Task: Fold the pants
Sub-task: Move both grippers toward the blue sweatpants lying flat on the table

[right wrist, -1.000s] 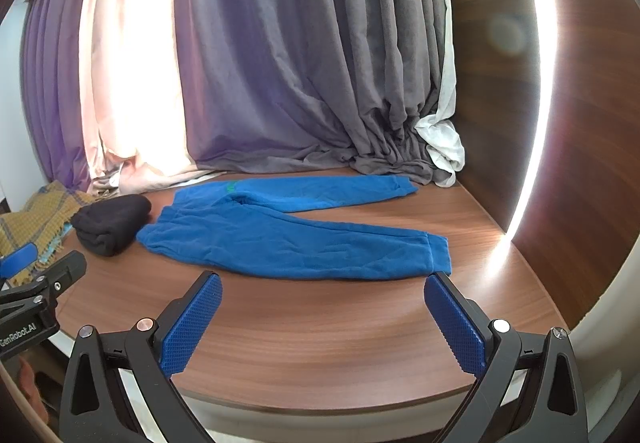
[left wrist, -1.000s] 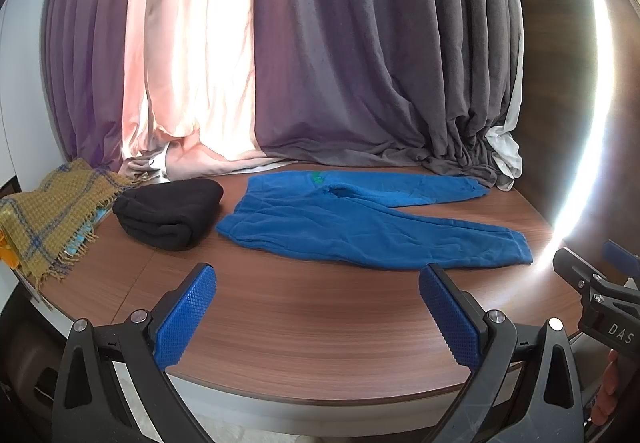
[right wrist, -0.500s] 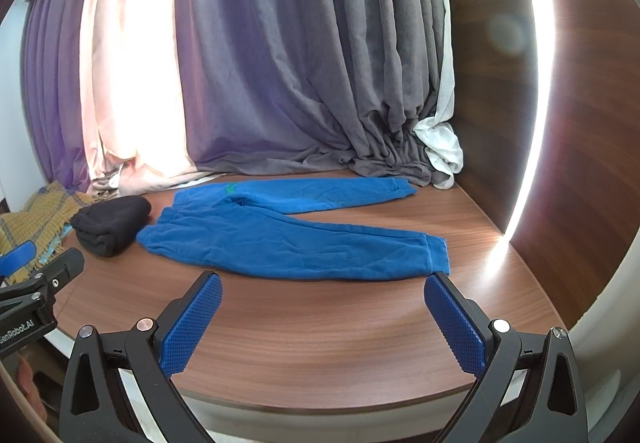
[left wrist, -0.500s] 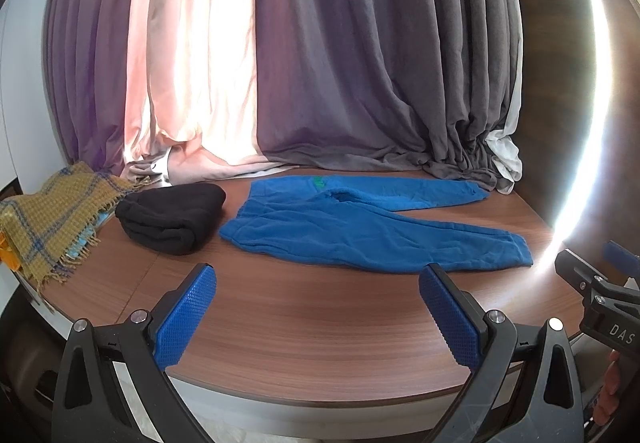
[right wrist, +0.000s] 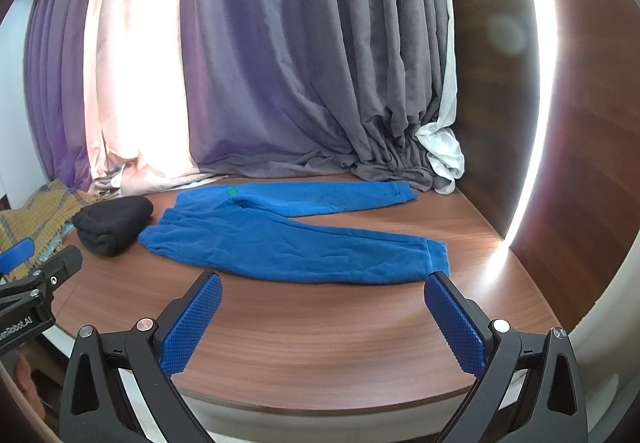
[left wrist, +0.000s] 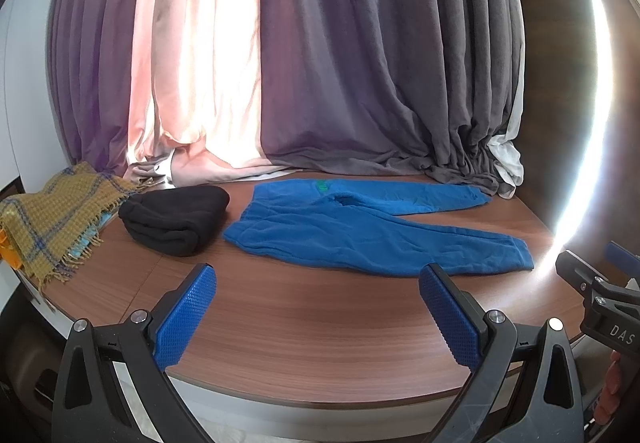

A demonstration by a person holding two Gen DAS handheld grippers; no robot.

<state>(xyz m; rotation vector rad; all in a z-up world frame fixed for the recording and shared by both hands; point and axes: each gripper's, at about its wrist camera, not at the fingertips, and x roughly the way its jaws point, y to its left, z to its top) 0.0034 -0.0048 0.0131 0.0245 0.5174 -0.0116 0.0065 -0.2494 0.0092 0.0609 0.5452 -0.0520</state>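
Observation:
Blue fleece pants point(left wrist: 360, 227) lie flat on the wooden table point(left wrist: 304, 335), waist to the left, two legs spread apart to the right; they also show in the right wrist view point(right wrist: 288, 235). My left gripper point(left wrist: 318, 317) is open and empty, held above the table's front edge, short of the pants. My right gripper point(right wrist: 320, 321) is open and empty, also at the front edge, short of the near leg's cuff point(right wrist: 436, 255). Each gripper shows at the edge of the other's view.
A folded black garment point(left wrist: 176, 217) sits left of the waist. A yellow plaid blanket point(left wrist: 52, 211) lies at the far left edge. Grey and pink curtains point(left wrist: 320, 63) hang behind the table. A wood wall point(right wrist: 560, 163) stands at the right.
Both views have shifted slightly; the pants sit a little lower and nearer in frame. Both grippers stay open and empty.

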